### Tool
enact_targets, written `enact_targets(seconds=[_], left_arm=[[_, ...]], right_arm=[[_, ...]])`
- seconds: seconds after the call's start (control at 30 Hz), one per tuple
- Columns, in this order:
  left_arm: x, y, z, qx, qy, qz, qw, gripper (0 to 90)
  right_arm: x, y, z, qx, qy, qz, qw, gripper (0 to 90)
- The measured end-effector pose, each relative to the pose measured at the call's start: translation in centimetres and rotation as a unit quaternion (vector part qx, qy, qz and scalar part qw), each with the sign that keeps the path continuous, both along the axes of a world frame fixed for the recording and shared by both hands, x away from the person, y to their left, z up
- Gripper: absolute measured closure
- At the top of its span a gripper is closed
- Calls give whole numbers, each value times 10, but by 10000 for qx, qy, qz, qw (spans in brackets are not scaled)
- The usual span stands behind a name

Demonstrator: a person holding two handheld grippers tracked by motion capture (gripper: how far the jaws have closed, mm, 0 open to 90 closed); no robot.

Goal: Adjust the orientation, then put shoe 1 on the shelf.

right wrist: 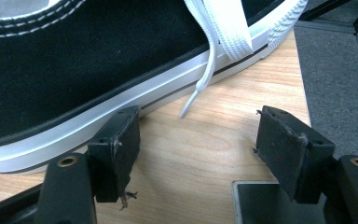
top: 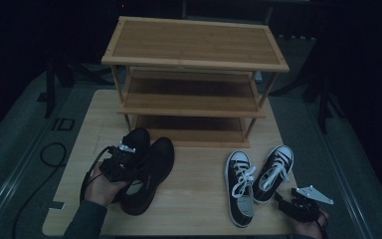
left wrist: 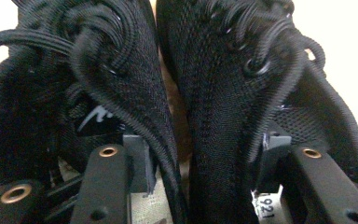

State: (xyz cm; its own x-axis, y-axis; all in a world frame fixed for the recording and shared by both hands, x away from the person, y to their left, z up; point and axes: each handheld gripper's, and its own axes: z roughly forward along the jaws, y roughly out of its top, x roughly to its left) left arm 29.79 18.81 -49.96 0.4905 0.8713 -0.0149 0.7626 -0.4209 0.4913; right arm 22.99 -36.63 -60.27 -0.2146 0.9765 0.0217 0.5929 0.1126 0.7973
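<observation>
Pinching the two black shoes (top: 146, 172) by their inner collars, the left gripper (top: 121, 160) has its fingers clamped on them; both rest on the bench (top: 194, 209). The rack (top: 194, 74) stands bare, sneakers (top: 256, 177) untouched; right gripper (right wrist: 196, 144) fingers apart.

Insole print, right black shoe (left wrist: 223, 93): digits "921" legible on the white patch at the lower edge, left gripper view.
Inner mark, left black shoe (left wrist: 98, 114): white lettering, illegible.
Floor marking (top: 62, 124): reads roughly "ID", uncertain.
</observation>
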Motion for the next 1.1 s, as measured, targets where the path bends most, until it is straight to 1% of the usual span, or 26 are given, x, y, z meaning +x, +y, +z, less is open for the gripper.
enact_targets(seconds=[0.07, 0.2, 0.4, 0.5, 0.7, 0.83, 0.9, 0.97, 1.03, 1.1], left_arm=[[2, -1, -2, 54, 81, 10, 10000, 548], [5, -1, -5, 124, 175, 13, 9998, 579], [8, -4, -6, 196, 212, 28, 9996, 617], [10, -6, -6, 288, 218, 23, 9993, 644], [12, -5, -6, 260, 262, 120, 9992, 685], [12, -8, -6, 405, 227, 136, 9988, 746], [12, -7, -6, 398, 222, 154, 9988, 776], [12, -5, -6, 358, 197, 190, 9990, 826], [12, -3, -6, 265, 166, 233, 9992, 850], [11, -2, -6, 234, 110, 254, 9993, 862]], right_arm=[[0, 0, 0, 1, 3, 3, 10000, 299], [0, 0, 0, -1, 4, 8, 10000, 299], [0, 0, 0, 0, 4, 8, 10000, 299], [0, 0, 0, 0, 4, 10, 10000, 299], [0, 0, 0, -5, 8, 17, 10000, 299], [0, 0, 0, -4, 9, 16, 10000, 299], [0, 0, 0, -5, 7, 16, 10000, 299], [0, 0, 0, -8, 6, 19, 10000, 299], [0, 0, 0, -5, 10, 18, 10000, 299], [0, 0, 0, -6, 9, 20, 10000, 299]])
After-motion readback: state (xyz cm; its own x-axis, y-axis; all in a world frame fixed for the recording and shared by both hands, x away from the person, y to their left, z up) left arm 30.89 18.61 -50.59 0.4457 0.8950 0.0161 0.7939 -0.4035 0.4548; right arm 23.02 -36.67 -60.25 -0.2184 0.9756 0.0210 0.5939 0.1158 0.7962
